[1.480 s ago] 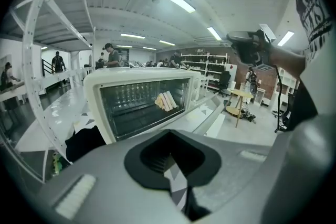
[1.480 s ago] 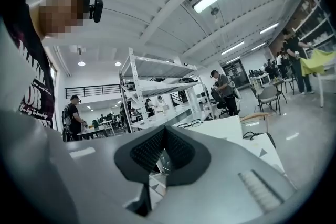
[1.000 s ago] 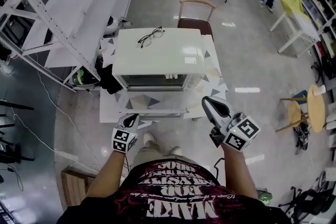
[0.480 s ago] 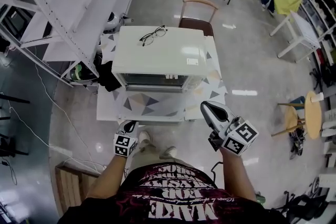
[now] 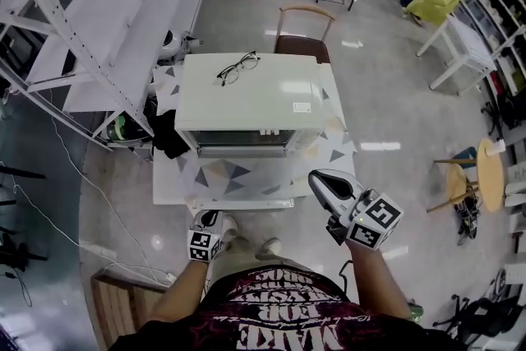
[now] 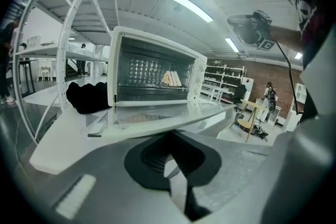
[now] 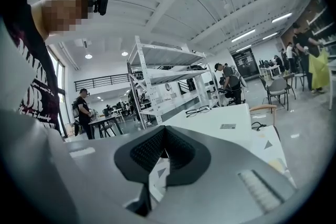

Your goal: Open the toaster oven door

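Toaster oven [image 5: 246, 99] sits in the middle of a small table [image 5: 333, 148] covered in a triangle pattern, with its front facing the person. From the left gripper view the door [image 6: 157, 115] looks folded down flat. It sticks out toward the camera like a glass shelf, and the inside of the oven [image 6: 152, 71] is in plain sight. There's something pale on the rack in there, can't tell what.

Left gripper [image 5: 207, 218] hangs low in front of the table's near edge, just short of the door [image 5: 238, 177] and not touching it. Its own camera shows the left gripper [image 6: 170, 157] with its fingers pressed together and nothing between them.

Right gripper [image 5: 316, 177] is off by the table's front right corner, tip aimed toward the oven and clear of it. Same deal in its own view: the right gripper [image 7: 163, 157] has its fingers together and is holding nothing.

Other stuff:
- A pair of glasses [image 5: 237, 67] lies on top of the oven, also visible from the right gripper view [image 7: 198, 110].
- A black bundle [image 5: 168, 131] sits on the table just to the oven's left.
- A chair [image 5: 304, 12] stands behind the table.
- A white shelving rack [image 5: 99, 29] runs along the left side.
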The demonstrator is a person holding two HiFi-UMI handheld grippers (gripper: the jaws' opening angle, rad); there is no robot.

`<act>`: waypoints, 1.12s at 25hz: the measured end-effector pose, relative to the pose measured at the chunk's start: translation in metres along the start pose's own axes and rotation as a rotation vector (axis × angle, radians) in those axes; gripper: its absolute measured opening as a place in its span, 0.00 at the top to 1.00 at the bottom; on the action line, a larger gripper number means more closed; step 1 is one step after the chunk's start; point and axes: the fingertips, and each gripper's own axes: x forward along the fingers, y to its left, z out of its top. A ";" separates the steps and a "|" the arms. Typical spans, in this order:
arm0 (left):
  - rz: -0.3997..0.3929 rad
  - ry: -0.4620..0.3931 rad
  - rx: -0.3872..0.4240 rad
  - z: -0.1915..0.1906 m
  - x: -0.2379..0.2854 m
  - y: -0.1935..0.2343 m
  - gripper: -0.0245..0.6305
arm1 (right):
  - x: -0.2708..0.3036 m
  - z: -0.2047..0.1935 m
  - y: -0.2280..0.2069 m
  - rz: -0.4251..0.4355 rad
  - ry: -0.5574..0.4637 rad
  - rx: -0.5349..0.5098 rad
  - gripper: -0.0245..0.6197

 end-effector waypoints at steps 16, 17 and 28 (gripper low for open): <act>-0.008 -0.014 -0.021 -0.017 0.007 0.003 0.96 | 0.002 0.003 0.002 -0.016 0.006 -0.010 0.92; -0.008 -0.011 -0.026 -0.017 0.007 0.003 0.96 | 0.000 0.004 0.002 -0.018 0.002 -0.010 0.92; -0.011 0.156 0.058 -0.045 -0.004 0.005 0.96 | -0.012 0.003 0.013 0.001 -0.021 0.007 0.92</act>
